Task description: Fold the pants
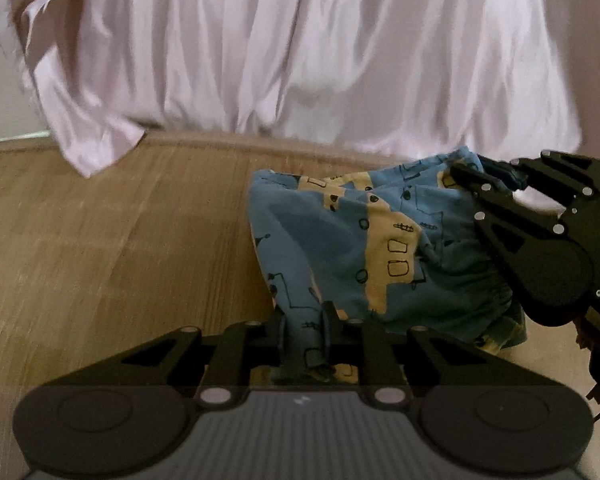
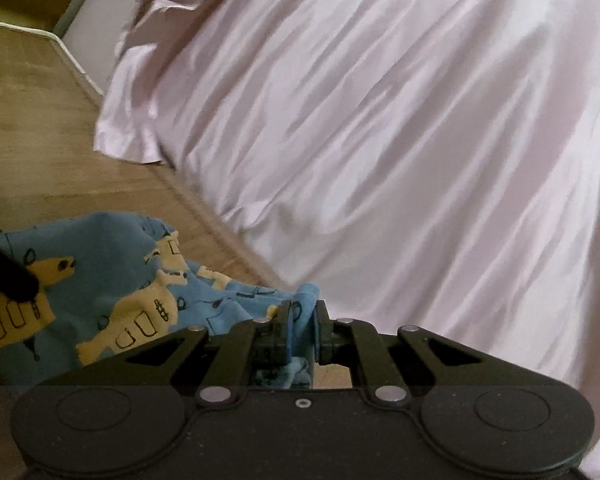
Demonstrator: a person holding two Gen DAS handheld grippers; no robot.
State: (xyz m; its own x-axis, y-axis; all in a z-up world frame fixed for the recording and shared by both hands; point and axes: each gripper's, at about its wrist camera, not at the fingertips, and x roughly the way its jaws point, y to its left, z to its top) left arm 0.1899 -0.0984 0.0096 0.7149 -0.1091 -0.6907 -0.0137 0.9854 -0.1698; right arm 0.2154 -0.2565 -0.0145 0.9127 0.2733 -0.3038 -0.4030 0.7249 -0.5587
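The pants are small, blue with yellow patches and black line drawings, and hang bunched above a wooden floor. My left gripper is shut on one edge of the cloth at the bottom of the left wrist view. At the right of that view, my right gripper pinches the other end. In the right wrist view the right gripper is shut on a blue fold of the pants, which drape to the left. A black part of the left gripper shows at the far left.
A pale pink satin sheet hangs in folds down to the floor, filling the background and most of the right wrist view. Light wooden floor lies below. A white cable or trim runs along the wall base.
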